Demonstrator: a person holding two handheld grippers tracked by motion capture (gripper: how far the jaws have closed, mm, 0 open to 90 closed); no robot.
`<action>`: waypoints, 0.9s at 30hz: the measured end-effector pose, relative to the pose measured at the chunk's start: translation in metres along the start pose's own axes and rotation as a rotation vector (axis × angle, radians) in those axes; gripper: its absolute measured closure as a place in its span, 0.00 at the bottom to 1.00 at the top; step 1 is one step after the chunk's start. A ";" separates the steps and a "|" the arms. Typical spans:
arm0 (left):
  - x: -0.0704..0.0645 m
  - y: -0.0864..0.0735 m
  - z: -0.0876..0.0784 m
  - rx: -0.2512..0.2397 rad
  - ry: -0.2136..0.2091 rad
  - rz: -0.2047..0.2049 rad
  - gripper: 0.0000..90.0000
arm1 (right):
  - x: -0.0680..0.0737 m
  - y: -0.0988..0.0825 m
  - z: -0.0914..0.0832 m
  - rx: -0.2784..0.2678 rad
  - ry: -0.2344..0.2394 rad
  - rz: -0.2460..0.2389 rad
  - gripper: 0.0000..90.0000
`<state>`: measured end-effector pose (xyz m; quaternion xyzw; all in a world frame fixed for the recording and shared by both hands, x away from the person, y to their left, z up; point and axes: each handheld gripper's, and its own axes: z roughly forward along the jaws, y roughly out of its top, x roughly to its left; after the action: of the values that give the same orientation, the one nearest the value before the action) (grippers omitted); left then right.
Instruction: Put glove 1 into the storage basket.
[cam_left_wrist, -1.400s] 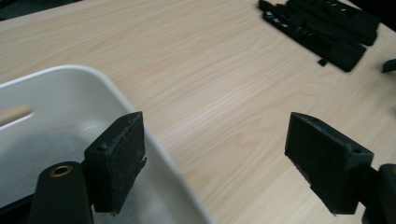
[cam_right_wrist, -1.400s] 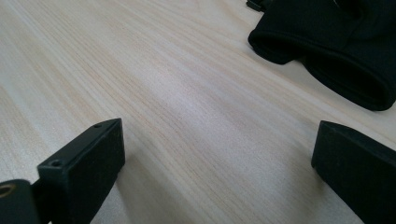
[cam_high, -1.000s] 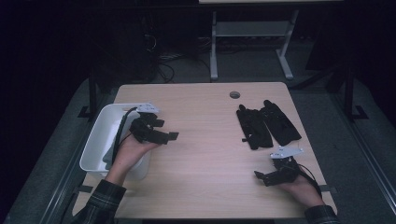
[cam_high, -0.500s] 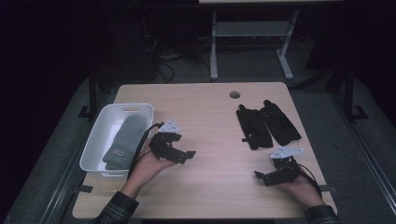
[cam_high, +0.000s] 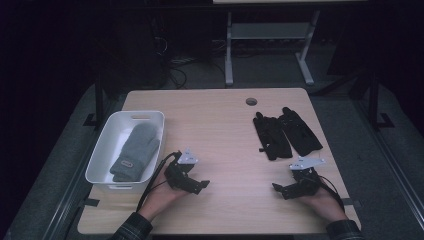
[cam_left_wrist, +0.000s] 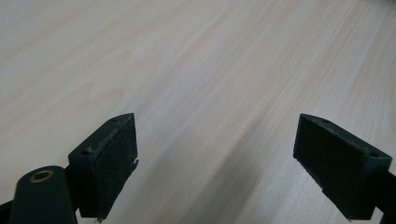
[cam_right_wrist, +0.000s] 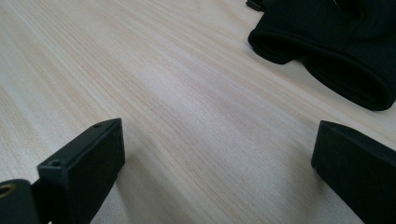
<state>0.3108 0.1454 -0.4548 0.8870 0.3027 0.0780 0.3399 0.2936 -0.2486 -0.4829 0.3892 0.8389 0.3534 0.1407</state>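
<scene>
Left gripper (cam_high: 196, 182) swings back out of the white bin (cam_high: 102, 155) to three o'clock, jaws spread and empty, grey mitten (cam_high: 135, 151) dropped inside, black gloves (cam_high: 285, 132) next.

A grey mitten (cam_high: 135, 151) lies flat inside the white bin (cam_high: 103, 150), cuff nearest.

My left gripper (cam_high: 196, 183) has withdrawn from the white bin (cam_high: 150, 118) toward 4 o'clock, jaws apart; grey mitten (cam_high: 136, 150) left inside.
</scene>
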 end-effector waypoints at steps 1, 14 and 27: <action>0.001 -0.002 0.002 0.014 0.005 0.005 0.14 | 0.000 0.000 0.000 0.000 -0.001 0.001 0.03; 0.005 -0.017 0.008 -0.026 0.009 0.092 0.14 | 0.001 0.002 -0.001 0.021 -0.002 -0.009 0.05; 0.007 -0.025 0.008 -0.087 -0.010 0.113 0.14 | -0.004 0.018 -0.015 -0.024 0.023 0.006 0.37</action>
<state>0.3077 0.1598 -0.4773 0.8875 0.2468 0.1058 0.3745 0.2987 -0.2508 -0.4597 0.3859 0.8350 0.3684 0.1348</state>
